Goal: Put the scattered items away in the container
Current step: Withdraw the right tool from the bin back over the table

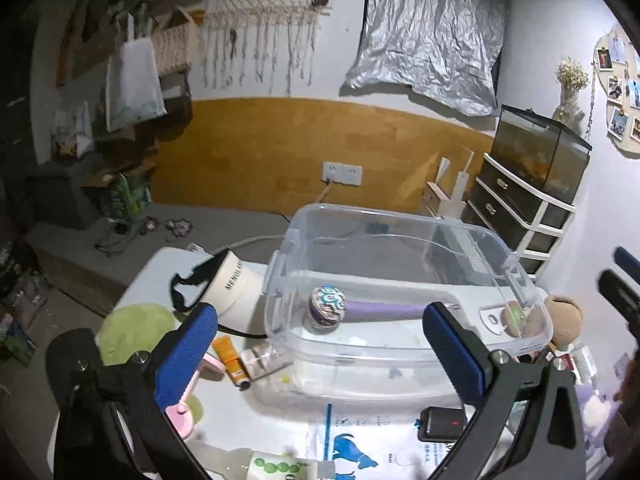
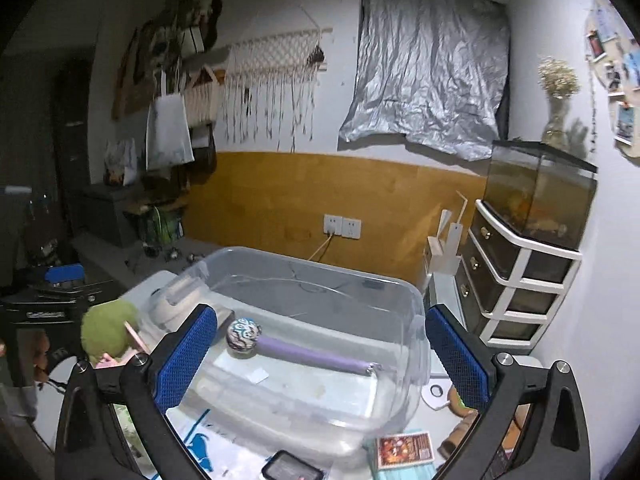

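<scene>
We are looking at a container (image 1: 400,264) of clear, glossy plastic, its walls smooth and catching the light. Inside it, a purple handle (image 1: 384,309) is showing a matt, smooth skin, and its ball head (image 1: 327,304) is looking patterned and slightly shiny. The fingers (image 1: 186,354) are wearing blue pads with a rough, dimpled texture on matt black plastic frames with bright metal screws. The table (image 1: 160,276) is appearing white and smooth. A green plush (image 2: 106,330) is looking fuzzy, and the small box (image 2: 405,449) is looking like printed card.
</scene>
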A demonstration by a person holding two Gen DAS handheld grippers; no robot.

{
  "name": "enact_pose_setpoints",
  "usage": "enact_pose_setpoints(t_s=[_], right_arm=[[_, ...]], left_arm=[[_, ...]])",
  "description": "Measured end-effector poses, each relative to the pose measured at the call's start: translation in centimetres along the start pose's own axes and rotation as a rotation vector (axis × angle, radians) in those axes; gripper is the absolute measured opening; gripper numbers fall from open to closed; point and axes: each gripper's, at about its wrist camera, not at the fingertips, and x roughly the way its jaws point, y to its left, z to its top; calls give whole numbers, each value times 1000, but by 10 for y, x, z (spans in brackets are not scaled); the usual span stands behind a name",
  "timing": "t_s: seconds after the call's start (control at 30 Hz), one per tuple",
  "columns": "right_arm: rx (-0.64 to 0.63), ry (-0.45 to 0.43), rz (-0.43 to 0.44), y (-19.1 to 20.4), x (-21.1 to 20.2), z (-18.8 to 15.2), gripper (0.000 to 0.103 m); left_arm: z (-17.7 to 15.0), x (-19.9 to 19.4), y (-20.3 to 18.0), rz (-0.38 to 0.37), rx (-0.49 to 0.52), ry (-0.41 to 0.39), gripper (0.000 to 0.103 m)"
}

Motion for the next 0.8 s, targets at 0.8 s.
enact_pose_setpoints(t_s=[0.8], right_arm=[[108, 200, -7, 17, -79, -86, 103]], left_arm=[[-80, -67, -17, -75, 87, 93, 103]])
